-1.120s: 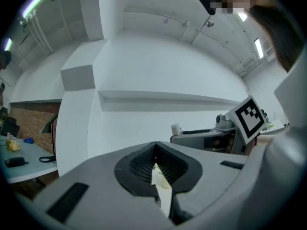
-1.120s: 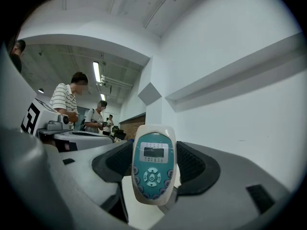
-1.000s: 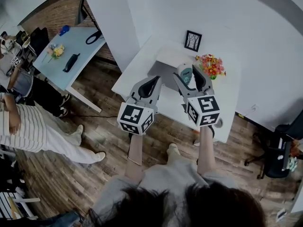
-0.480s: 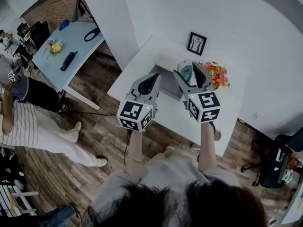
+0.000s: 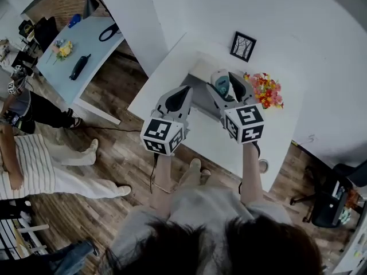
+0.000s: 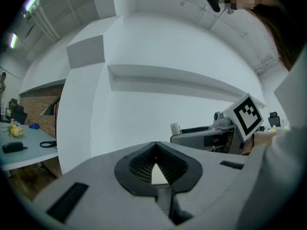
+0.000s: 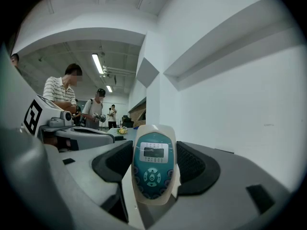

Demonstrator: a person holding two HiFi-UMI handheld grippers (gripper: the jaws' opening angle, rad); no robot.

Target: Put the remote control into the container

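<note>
Clamping the remote (image 7: 153, 170), the right gripper (image 7: 154, 161) has drifted above the container (image 5: 202, 96), ready to lower; left gripper (image 6: 156, 174) closed, empty

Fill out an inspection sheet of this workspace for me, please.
Surface: white table against a white wall.
Job's things: remote held between the right gripper's jaws, not yet in the container, which sits on the table.
Clutter: picture frame and flowers at the back of the table.
Grippers: right gripper shut on the remote; left gripper shut, empty.
Cables: one dark cable on the floor left of the table.
Surroundings: wood floor, second table, people at left, office chair at right.
</note>
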